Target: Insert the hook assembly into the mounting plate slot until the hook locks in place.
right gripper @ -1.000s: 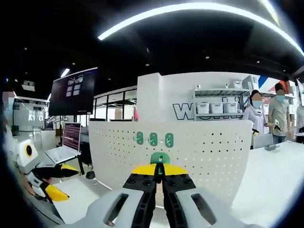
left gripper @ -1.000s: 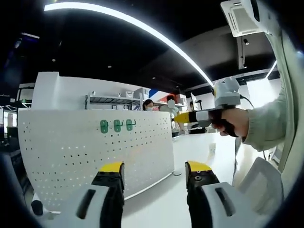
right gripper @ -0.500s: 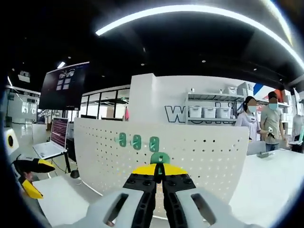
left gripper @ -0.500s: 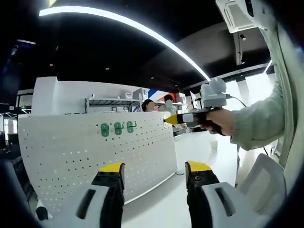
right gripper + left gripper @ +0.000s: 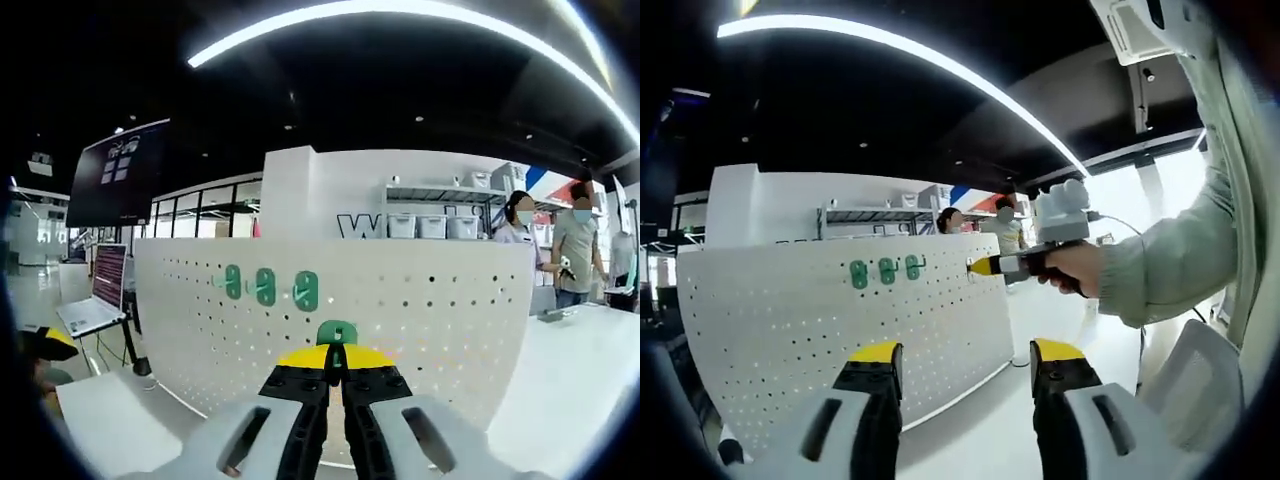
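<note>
The right gripper (image 5: 334,372) had its yellow-tipped jaws clamped on a small green plastic hook assembly (image 5: 337,333), held up just short of the white perforated metal mounting plate (image 5: 420,320). Three green hooks (image 5: 264,286) already sat in a row on the plate, up and to the left. The left gripper (image 5: 965,358) stood with jaws apart, holding nothing. Judged step: approach. Next the hook needs aligning with a free slot and pressing home until it locks.

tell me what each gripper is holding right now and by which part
The right gripper is shut on a green hook, pinching its lower end while the top pokes out above the tips. The left gripper is open and holds nothing.
</note>
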Demonstrator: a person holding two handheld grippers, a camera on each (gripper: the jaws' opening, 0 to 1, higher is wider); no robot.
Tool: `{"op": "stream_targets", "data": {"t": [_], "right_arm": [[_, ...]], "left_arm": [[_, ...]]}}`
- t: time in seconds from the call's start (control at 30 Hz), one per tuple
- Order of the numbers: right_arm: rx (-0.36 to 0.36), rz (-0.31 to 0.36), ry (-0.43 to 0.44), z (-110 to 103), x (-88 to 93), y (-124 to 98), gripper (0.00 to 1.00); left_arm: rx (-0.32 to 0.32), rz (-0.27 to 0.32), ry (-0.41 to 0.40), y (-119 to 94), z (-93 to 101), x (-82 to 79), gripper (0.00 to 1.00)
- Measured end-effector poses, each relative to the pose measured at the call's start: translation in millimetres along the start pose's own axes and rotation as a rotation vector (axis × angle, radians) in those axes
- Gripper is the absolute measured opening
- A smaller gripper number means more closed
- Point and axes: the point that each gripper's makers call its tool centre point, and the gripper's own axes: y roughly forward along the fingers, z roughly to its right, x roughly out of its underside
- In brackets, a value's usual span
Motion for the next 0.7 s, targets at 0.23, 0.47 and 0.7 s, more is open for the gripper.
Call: {"op": "stream_targets", "data": {"t": [0.23, 0.47, 0.7], "right_arm": [[0.021, 0.003, -0.020, 7, -3.1, 20, 0.01], [0.037, -0.004, -0.031, 11, 1.7, 37, 0.01], [0.041, 0.000, -0.034, 10, -3.3, 52, 0.01]], "left_arm": [[0.005, 0.000, -0.001, 3, 0.8, 1.3, 0.53], [0.009, -0.004, -0.006, 4, 1.3, 3.2, 0.53], [0.006, -0.008, -0.007, 5, 0.2, 4.7, 0.53]]}}
